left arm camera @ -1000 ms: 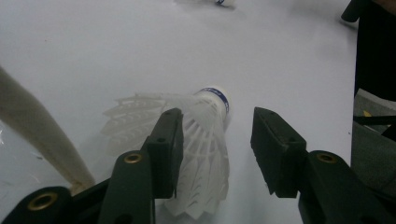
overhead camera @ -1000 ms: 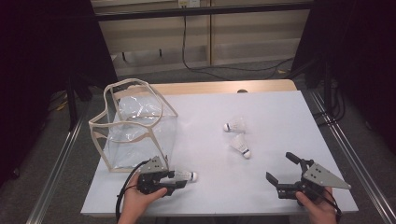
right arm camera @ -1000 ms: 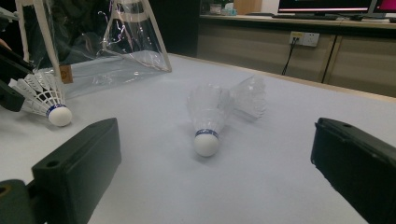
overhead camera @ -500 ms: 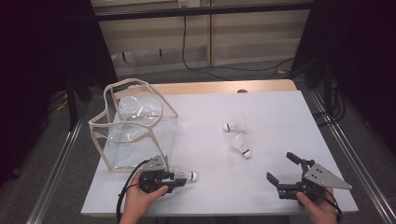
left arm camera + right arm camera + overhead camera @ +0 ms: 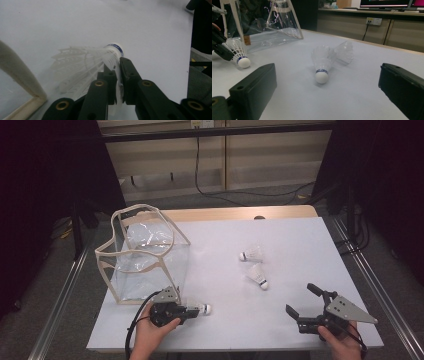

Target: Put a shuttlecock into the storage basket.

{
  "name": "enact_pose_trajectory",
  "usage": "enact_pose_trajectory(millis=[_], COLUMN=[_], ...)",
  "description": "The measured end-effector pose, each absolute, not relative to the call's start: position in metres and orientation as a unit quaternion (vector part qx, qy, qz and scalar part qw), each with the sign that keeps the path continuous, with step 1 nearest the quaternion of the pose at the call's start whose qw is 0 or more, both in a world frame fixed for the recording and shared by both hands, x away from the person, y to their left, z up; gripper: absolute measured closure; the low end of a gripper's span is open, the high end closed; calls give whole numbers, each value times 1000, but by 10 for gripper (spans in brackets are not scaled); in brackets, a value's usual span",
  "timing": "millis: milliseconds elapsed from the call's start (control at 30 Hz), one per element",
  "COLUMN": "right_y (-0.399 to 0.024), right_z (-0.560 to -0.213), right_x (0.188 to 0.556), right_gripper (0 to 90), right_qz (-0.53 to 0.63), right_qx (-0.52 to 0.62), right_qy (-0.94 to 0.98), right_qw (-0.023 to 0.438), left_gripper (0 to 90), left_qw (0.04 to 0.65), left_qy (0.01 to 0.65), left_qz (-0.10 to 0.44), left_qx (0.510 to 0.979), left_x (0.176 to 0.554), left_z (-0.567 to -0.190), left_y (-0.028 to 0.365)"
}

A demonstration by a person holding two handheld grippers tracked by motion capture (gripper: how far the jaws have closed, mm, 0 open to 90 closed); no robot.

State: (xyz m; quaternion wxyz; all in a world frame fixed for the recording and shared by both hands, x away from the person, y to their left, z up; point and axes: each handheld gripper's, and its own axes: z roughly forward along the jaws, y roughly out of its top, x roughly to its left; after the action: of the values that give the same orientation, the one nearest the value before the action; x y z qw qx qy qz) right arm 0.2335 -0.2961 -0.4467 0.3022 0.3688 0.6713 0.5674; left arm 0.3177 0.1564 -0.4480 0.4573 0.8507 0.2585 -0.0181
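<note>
Now your left gripper, at seven o'clock on the tabletop, has just been closing and pinches a shuttlecock by its feathers. Your right gripper, at five o'clock, stands wide with nothing between its jaws.

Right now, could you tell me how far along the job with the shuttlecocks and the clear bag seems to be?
Early, by the look of it. Done: no shuttlecock can be made out inside the clear bag. In hand: the left gripper has just been closing and now pinches the feathers of one shuttlecock beside the bag. Left: two shuttlecocks lie mid-table, and the right gripper waits open, near them.
</note>
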Motion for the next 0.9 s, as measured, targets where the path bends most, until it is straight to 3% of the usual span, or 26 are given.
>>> enact_pose_trajectory(millis=[900], right_y=[-297], right_z=[-446], right_x=[233], right_gripper=[14], right_qz=[570], right_qx=[367], right_qy=[669], right_qw=[304], left_gripper=[888], left_qw=[462], left_qy=[266], left_qz=[-36], left_qx=[846], left_x=[317], left_z=[-434], left_y=[157])
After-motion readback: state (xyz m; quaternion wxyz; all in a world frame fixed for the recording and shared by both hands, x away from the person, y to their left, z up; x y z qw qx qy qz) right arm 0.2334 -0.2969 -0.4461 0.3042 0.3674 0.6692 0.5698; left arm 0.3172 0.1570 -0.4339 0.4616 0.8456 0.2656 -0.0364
